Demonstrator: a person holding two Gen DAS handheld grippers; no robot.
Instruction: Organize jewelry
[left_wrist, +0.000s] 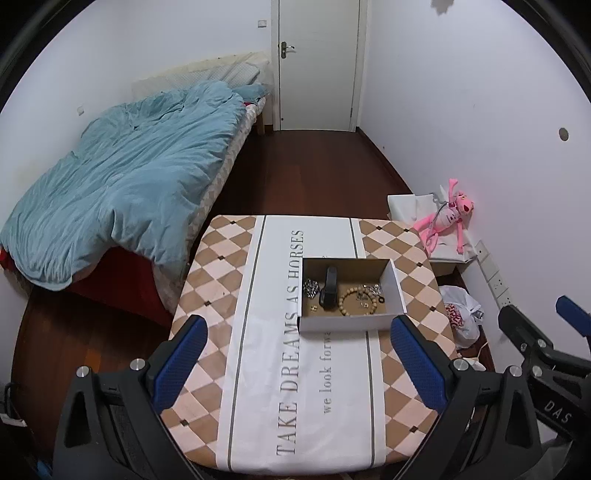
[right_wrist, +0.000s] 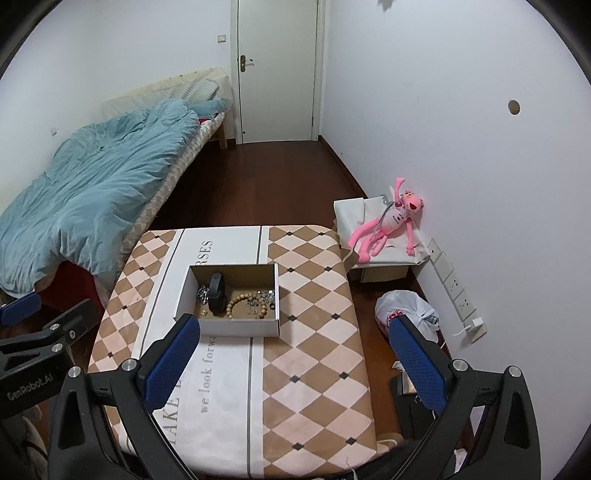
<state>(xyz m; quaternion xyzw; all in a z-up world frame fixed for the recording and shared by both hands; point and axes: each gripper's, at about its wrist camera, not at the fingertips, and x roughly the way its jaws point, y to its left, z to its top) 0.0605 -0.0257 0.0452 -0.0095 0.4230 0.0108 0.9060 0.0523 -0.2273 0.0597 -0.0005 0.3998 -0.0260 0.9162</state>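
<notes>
Both tools up close, left tool and right tool, fingers spread wide, gripping nothing, hovering above the surface. Jewelry sits jumbled in the open box, awaiting sorting.

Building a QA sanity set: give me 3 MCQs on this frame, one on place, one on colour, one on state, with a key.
1. Where is the wooden bead bracelet?
A. on the bed
B. inside the open cardboard box
C. on the floor

2. What colour is the plush toy by the wall?
A. pink
B. green
C. yellow

3. How do the left gripper and the right gripper stand?
A. both shut on jewelry
B. one open, one shut
C. both open, holding nothing

Key: 1 B, the beads lie on the box floor beside the black band; 2 A, it is bright pink; 3 C, each pair of blue pads stands wide apart above the table.
</notes>
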